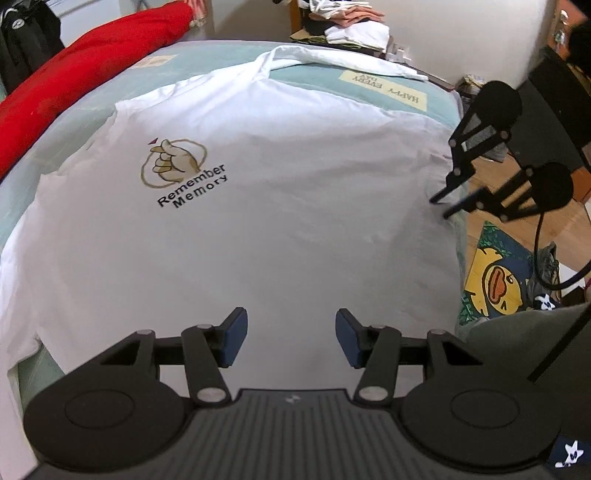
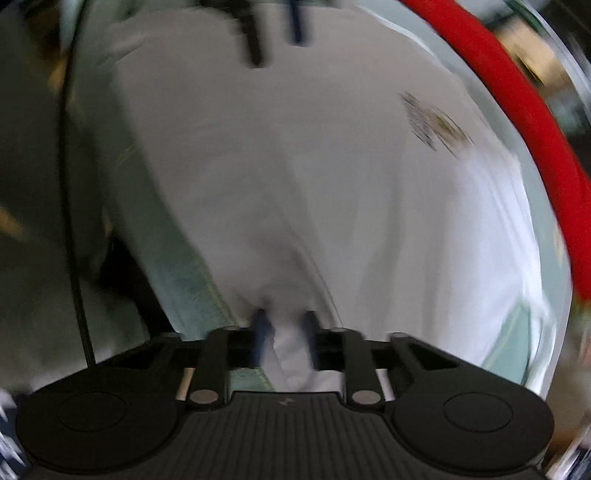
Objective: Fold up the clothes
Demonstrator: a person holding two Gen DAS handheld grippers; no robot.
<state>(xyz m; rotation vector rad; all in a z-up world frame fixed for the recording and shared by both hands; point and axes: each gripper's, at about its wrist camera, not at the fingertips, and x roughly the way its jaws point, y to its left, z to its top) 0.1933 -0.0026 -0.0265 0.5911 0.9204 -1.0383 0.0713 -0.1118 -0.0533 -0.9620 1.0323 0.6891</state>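
Note:
A white T-shirt (image 1: pixel 258 206) printed with a hand sign and "Remember Memory" lies spread flat on the bed, one sleeve reaching toward the far end. My left gripper (image 1: pixel 291 321) hovers over the shirt's near hem, open, with nothing between its blue pads. My right gripper (image 1: pixel 440 206) is at the shirt's right edge. In the blurred right wrist view the right gripper (image 2: pixel 285 321) is shut on a pinched fold of the white T-shirt (image 2: pixel 295 166), which bunches up between the fingers. The left gripper (image 2: pixel 273 33) shows as a dark blur at the top.
The bed has a pale green sheet (image 1: pixel 314 77) with a "HAPPY EVERY DAY" patch. A red blanket (image 1: pixel 74 74) runs along its left side. Folded clothes (image 1: pixel 351 26) are stacked beyond the far end. A duck mat (image 1: pixel 495 280) lies on the wooden floor at right.

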